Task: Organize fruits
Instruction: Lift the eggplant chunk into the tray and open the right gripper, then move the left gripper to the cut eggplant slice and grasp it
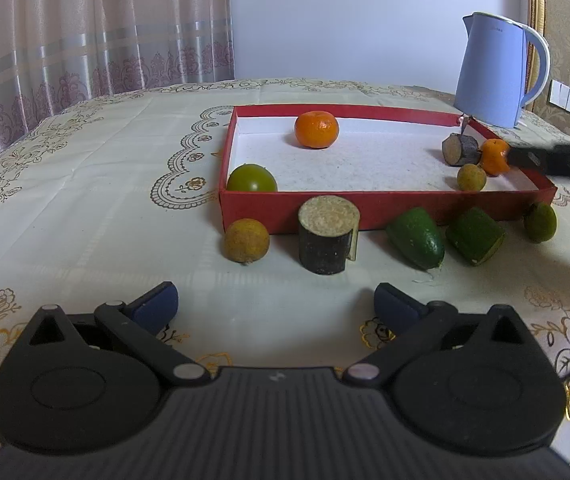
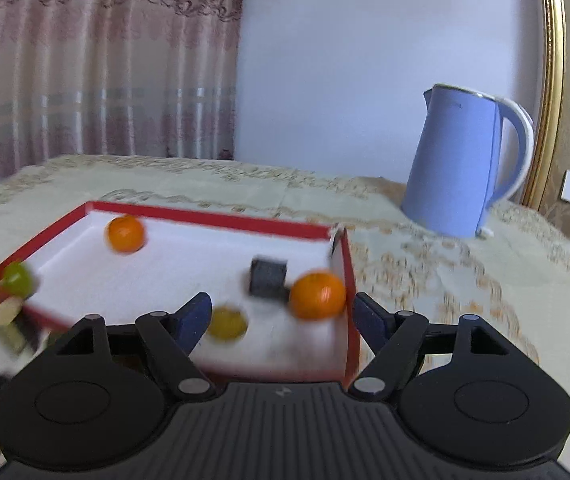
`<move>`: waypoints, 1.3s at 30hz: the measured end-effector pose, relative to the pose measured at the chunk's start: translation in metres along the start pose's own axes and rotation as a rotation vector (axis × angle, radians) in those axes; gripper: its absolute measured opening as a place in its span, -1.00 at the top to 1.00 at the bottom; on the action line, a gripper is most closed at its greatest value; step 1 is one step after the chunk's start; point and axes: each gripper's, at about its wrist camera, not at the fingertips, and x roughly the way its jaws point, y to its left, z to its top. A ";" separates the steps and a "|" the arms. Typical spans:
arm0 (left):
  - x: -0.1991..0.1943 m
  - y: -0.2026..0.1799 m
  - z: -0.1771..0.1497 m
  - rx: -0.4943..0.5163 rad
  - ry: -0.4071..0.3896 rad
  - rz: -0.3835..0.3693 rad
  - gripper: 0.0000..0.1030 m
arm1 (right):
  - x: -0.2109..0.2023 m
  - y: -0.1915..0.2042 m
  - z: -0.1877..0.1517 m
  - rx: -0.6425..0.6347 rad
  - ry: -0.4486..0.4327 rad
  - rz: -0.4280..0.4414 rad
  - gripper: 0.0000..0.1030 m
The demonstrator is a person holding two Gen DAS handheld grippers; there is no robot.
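Observation:
A red tray (image 1: 325, 205) with a white floor holds an orange (image 1: 316, 129) at the back, a green round fruit (image 1: 252, 178) in its near left corner, and a dark log piece (image 1: 460, 149), a second orange (image 1: 493, 155) and a small yellowish fruit (image 1: 471, 177) at the right. Before the tray lie a brown round fruit (image 1: 246, 240), a dark cylinder (image 1: 328, 234) and three green pieces (image 1: 417, 237). My left gripper (image 1: 276, 308) is open and empty, short of them. My right gripper (image 2: 281, 320) is open at the tray's right wall (image 2: 349, 280); the second orange (image 2: 317, 295) sits untouched ahead.
A pale blue kettle (image 1: 493, 76) stands behind the tray's right corner, also in the right wrist view as the kettle (image 2: 461, 168). A patterned cloth (image 1: 85, 200) covers the table. Curtains hang at the back left, and a gold-framed edge rises at the right.

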 end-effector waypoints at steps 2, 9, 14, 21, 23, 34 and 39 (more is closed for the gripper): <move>0.000 0.000 0.000 0.000 0.000 0.000 -1.00 | -0.015 -0.001 -0.012 0.011 -0.014 0.008 -0.50; 0.000 0.000 0.000 0.000 0.000 0.000 -1.00 | -0.037 -0.001 -0.042 0.009 0.017 -0.019 -0.51; 0.000 0.000 0.000 0.000 0.000 0.000 -1.00 | -0.030 -0.009 -0.043 0.055 0.064 -0.035 -0.66; 0.000 0.000 0.000 -0.001 0.000 -0.001 -1.00 | -0.012 -0.020 -0.048 0.111 0.187 0.002 -0.71; 0.000 0.000 0.000 0.000 0.001 0.001 -1.00 | -0.013 -0.021 -0.049 0.122 0.185 0.015 -0.75; -0.013 -0.003 0.007 -0.053 -0.059 -0.045 -1.00 | -0.011 -0.019 -0.049 0.110 0.194 0.019 -0.81; -0.013 -0.025 0.015 0.082 -0.123 0.032 -0.78 | -0.012 -0.019 -0.049 0.110 0.193 0.019 -0.81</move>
